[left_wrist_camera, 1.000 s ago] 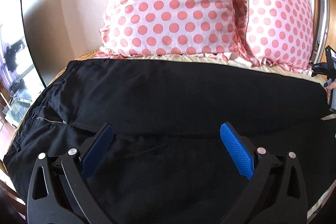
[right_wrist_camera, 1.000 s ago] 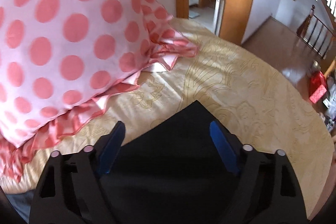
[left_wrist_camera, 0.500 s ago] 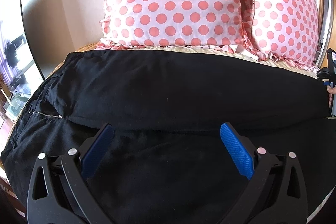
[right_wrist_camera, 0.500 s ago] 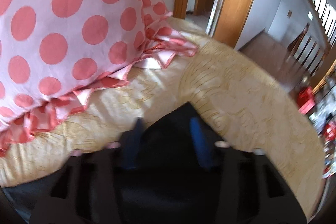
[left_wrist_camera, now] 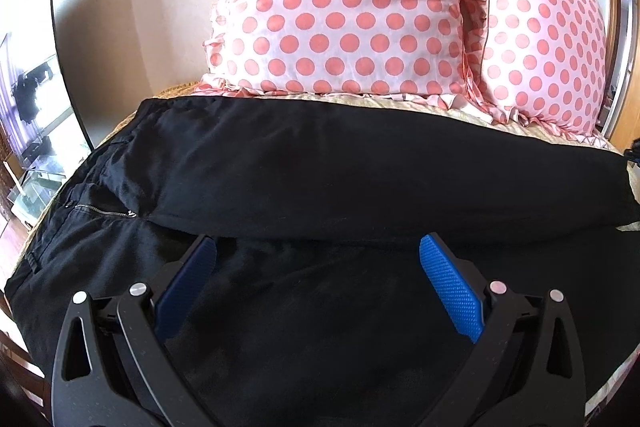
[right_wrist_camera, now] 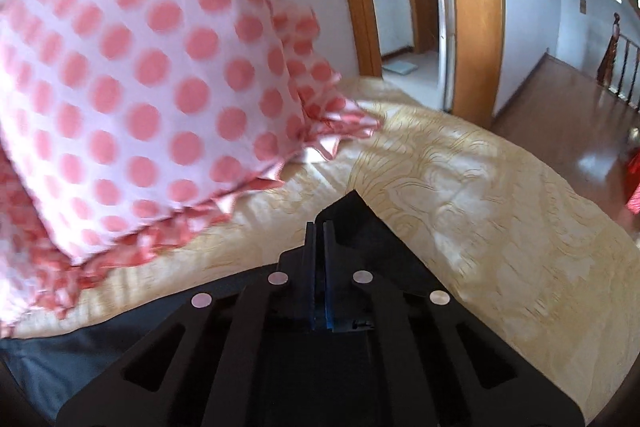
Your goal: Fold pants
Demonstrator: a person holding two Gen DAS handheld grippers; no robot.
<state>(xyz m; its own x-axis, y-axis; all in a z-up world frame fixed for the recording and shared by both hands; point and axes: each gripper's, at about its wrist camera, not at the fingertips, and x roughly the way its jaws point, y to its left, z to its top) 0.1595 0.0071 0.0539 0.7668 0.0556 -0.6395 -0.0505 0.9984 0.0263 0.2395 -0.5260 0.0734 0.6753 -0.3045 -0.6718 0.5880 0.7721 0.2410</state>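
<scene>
Black pants [left_wrist_camera: 320, 179] lie spread across the bed, waistband and zipper [left_wrist_camera: 104, 211] at the left, legs running to the right, the far leg lapping over the near one. My left gripper [left_wrist_camera: 318, 267] is open with blue pads, hovering over the near leg. In the right wrist view, my right gripper [right_wrist_camera: 319, 227] is shut on the corner of a pant leg hem [right_wrist_camera: 352, 207], which pokes out as a black point past the fingertips. Whether the hem is lifted off the bed cannot be told.
Two pink polka-dot pillows [left_wrist_camera: 340, 3] [left_wrist_camera: 540, 43] stand at the head of the bed, close behind the pants; one shows blurred in the right wrist view [right_wrist_camera: 140, 99]. The yellow patterned bedspread [right_wrist_camera: 480, 195] stretches right toward a wooden door frame [right_wrist_camera: 472, 7] and the floor.
My right gripper has closed from wide open onto the pant leg hem and the view has shifted. My left gripper stays open and has drifted slightly over the pants.
</scene>
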